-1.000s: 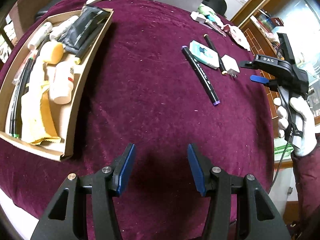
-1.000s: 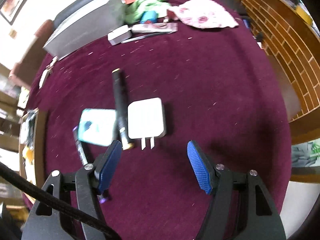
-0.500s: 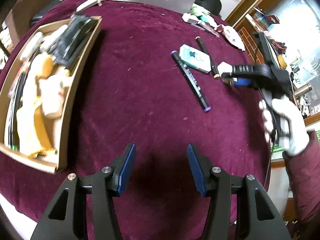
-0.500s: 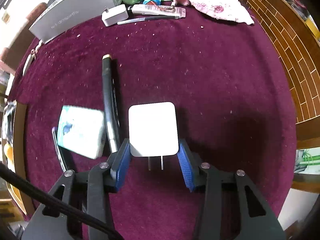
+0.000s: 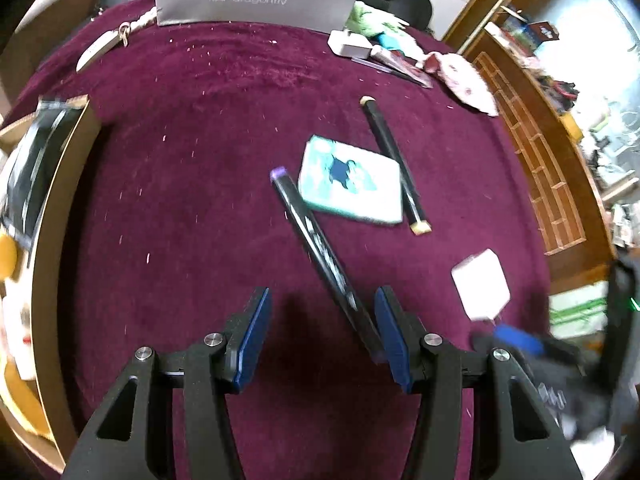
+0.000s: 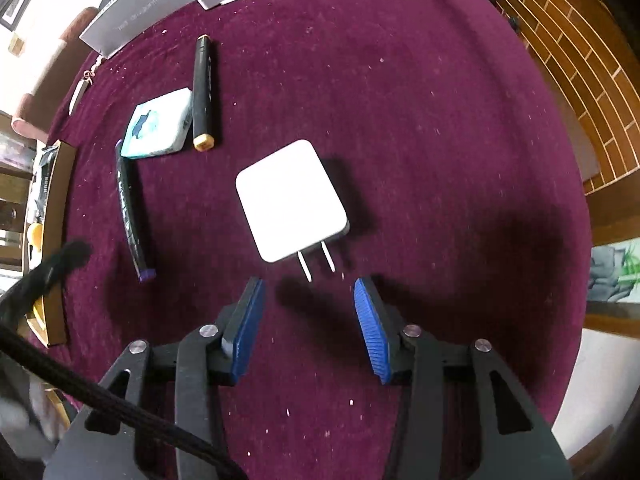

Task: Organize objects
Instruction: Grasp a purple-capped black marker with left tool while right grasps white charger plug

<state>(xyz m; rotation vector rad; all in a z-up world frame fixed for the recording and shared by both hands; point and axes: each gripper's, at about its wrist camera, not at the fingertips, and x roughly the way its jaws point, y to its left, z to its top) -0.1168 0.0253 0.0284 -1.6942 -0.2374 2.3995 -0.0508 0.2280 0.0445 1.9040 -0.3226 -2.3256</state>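
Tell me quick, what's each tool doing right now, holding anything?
Left tool: open, holding nothing; the purple-capped marker lies by its right pad.
Right tool: open, holding nothing; the white charger lies just ahead, untouched.

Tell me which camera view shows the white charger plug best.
The right wrist view: the white charger plug lies near the picture's middle, sharp, with both metal prongs visible just ahead of the right gripper. The left wrist view shows it only small and blurred near the right edge, prongs hard to make out.
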